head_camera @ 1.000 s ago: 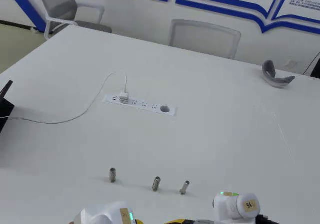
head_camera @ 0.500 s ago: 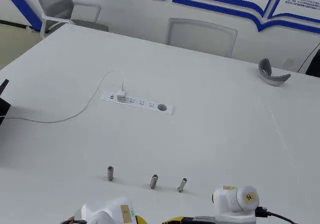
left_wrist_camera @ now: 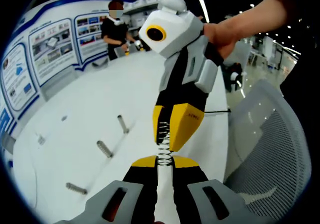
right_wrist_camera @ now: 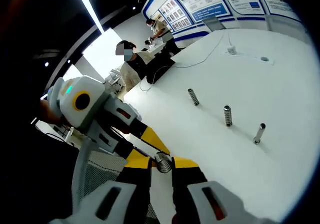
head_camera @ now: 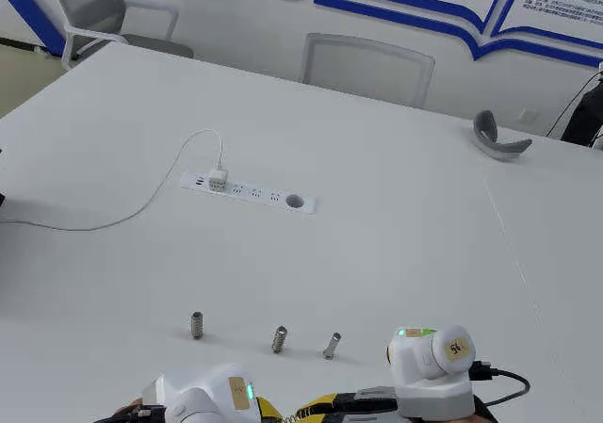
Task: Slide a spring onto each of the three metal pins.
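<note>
We count 3 pins on the white bench [head_camera: 396, 235], in a row near its front edge. L to R in the head view:
- left pin [head_camera: 197, 325], upright, w/ a fitted spring [right_wrist_camera: 192, 97] coiled around it
- mid pin [head_camera: 279, 339], upright, w/ a 2nd fitted spring around its lower part
- right pin [head_camera: 332, 346], smooth metal, leaning a bit

That's 2 fitted springs plus 1 loose spring [left_wrist_camera: 162, 136], so 3 springs in all. The loose spring is off the bench. It's held in the air between the 2 claws, on the near side of the pins.

Left claw [left_wrist_camera: 163, 160]: yellow tips pinched in on 1 end of the loose spring.

Right claw [right_wrist_camera: 161, 163]: yellow tips closed against the other end, w/ the coil seen end-on between them. In the left gripper view it comes down from above, carried by a hand [left_wrist_camera: 227, 32].

Further back on the bench, L to R:
- 1 thin cable [head_camera: 141, 218]
- 1 power strip [head_camera: 247, 191], w/ 1 white plug [head_camera: 218, 178] in its left end
- 1 grey curved object [head_camera: 497, 138] at far right

Behind the bench we see 2 grey chairs: left chair [head_camera: 94, 8] and right chair [head_camera: 367, 65].
</note>
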